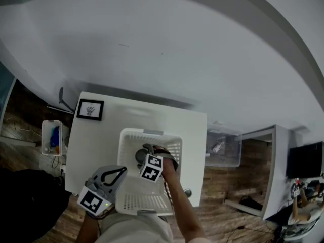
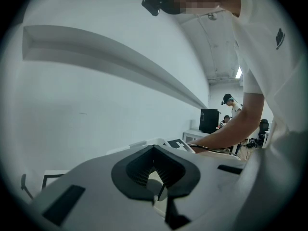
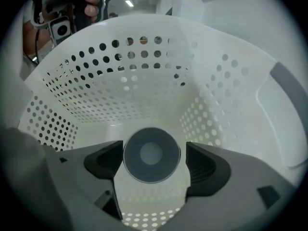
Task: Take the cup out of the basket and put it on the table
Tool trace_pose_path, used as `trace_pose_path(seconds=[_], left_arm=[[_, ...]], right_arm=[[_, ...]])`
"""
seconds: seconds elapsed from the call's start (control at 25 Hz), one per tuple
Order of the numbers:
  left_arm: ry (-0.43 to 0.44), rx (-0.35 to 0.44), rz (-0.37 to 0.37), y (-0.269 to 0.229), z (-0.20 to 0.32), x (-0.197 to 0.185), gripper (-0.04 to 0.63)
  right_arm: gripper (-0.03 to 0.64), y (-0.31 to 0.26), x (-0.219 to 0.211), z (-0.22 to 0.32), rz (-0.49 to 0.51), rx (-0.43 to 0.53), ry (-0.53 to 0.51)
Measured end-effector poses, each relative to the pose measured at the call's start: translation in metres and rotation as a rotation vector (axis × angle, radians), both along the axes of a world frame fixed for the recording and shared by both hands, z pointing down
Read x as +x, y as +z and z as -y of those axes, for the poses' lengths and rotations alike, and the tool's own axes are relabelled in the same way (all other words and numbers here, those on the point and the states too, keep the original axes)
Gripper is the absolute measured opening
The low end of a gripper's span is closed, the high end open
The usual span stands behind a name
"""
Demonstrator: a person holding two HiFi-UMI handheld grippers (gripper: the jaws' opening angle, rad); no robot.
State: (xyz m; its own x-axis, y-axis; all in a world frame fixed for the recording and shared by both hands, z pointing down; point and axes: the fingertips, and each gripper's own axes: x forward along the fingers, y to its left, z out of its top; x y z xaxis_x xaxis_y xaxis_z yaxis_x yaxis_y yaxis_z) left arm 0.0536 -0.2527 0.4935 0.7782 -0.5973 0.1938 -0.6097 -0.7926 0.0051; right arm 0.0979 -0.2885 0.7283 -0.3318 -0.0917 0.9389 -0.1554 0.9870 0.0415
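Note:
A white perforated basket (image 1: 132,133) stands on the white table (image 1: 96,140). A grey round cup (image 1: 141,156) lies inside it. My right gripper (image 1: 146,154) reaches down into the basket, and in the right gripper view the cup (image 3: 151,154) sits between its wide open jaws (image 3: 153,150), the pads close on either side with a sliver of gap. The basket's dotted wall (image 3: 120,95) fills that view. My left gripper (image 1: 120,171) hovers outside the basket's near left corner, shut with nothing in it (image 2: 156,186).
A small black-framed picture (image 1: 90,110) lies at the table's far left corner. A clear bin (image 1: 223,148) stands on the floor to the right, a container with blue things (image 1: 52,136) to the left. People sit at desks in the background (image 2: 230,110).

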Motion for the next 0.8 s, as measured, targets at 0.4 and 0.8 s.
trace_pose_path(seconds=[0.4,0.8], left_arm=[[-0.016,-0.010,-0.008,0.002,0.000,-0.001,0.002],[-0.006,-0.009,0.001,0.002,-0.001,0.001,0.000]], right_arm=[[0.388,0.013,0.002,0.000,-0.036,0.001,-0.014],[0.377,-0.005,-0.001,0.003,-0.018,0.027,-0.011]])
